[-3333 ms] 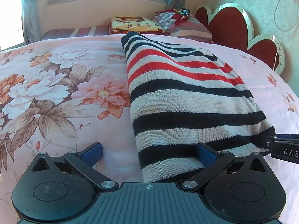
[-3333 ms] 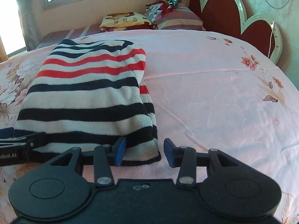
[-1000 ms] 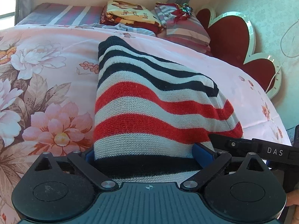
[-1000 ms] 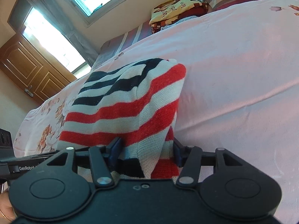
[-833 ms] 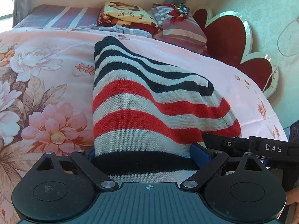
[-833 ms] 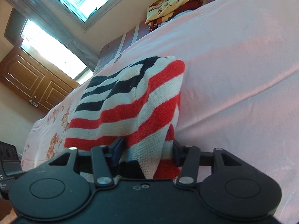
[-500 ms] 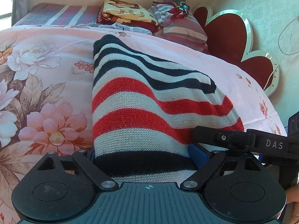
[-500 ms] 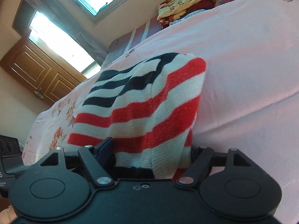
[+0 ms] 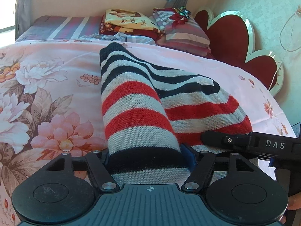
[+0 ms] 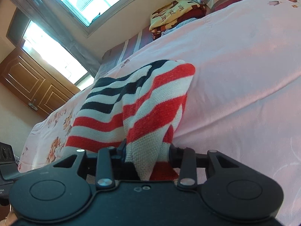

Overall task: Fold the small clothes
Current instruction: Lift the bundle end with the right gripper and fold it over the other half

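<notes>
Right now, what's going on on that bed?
A person with a gripper in each hand is folding a striped knit sweater on a pink floral bedspread. The left gripper and right gripper have each just been closing, bunching the near edge between their fingers. The sweater is folded over itself, partly lifted off the bed. Folded bedding sits stacked near the red headboard.

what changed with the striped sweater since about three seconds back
Then the striped sweater lay flat, both grippers open at its near hem. Now the left gripper and right gripper have the hem bunched between their jaws, which have just been closing. The floral bedspread and pillows are unchanged.
</notes>
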Motion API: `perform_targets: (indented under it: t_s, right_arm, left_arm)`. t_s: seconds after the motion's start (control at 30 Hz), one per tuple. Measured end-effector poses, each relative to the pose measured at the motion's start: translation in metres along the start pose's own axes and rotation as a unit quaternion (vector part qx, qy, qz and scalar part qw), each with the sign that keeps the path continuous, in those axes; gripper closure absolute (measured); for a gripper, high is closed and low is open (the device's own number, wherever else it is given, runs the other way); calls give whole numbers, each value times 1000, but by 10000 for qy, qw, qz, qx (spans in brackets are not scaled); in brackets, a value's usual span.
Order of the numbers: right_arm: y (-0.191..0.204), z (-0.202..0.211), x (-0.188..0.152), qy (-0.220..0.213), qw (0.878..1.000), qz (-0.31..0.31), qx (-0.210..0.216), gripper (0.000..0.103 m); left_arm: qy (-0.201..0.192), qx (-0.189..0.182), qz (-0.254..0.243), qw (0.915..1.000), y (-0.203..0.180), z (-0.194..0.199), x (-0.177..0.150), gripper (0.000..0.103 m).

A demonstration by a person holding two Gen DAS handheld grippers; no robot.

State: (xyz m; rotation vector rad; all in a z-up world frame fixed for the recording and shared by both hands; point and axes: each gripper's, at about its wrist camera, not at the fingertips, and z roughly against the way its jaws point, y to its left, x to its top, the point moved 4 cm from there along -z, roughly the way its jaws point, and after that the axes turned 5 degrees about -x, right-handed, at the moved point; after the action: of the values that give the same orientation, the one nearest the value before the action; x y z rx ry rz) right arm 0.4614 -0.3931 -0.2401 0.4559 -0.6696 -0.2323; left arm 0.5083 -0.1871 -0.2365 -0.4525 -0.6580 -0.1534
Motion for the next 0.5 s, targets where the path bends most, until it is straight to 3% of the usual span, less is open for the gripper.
perform_targets:
  t_s: [0.23, 0.5]
  right_arm:
    - [11, 13, 0, -93, 9996, -143, 232, 68]
    - [30, 24, 1, -145, 9986, -195, 477, 69]
  left_arm:
    - [-26, -40, 18, 10000, 1, 17, 3, 46]
    - [-170, -92, -40, 9998, 6, 49, 3, 46]
